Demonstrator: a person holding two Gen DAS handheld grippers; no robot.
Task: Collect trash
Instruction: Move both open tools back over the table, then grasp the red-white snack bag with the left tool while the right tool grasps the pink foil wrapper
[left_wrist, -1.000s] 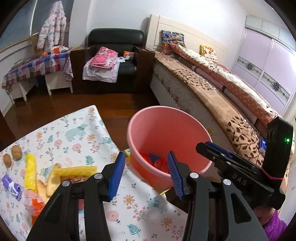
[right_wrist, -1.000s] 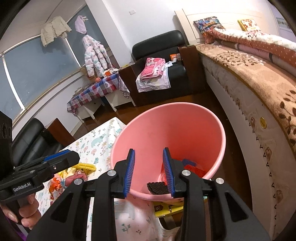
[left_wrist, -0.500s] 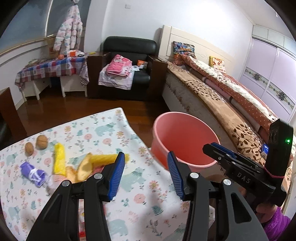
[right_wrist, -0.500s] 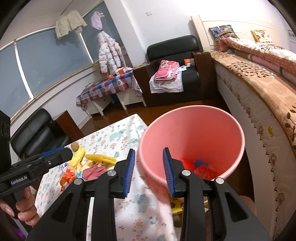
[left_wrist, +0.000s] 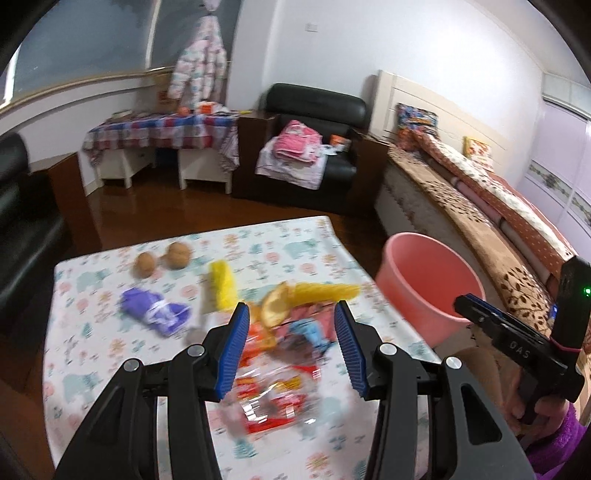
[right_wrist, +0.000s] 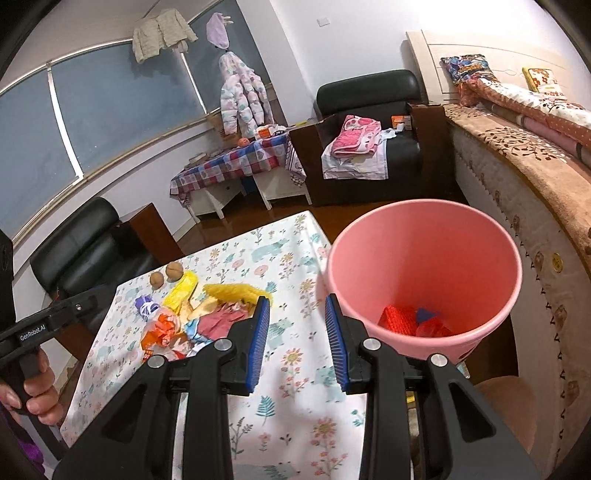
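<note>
A: Left wrist view: we are tilting the left gripper (left_wrist: 291, 341) down over the trash pile (left_wrist: 284, 332) on the bench (left_wrist: 92, 280), fingers spread, gripping nothing.

B: Our right gripper (right_wrist: 297, 341) is hovering partly open, empty, beside the upright pink bucket (right_wrist: 424, 258). "GenRobot.AI" is showing on the other handle; the yellow wrapper (right_wrist: 236, 291) is lying crosswise.

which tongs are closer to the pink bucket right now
Right. The right tongs hang open beside the pink bucket, just short of its rim. The left tongs, also open, are over the wrapper pile on the table, farther from the bucket.
</note>
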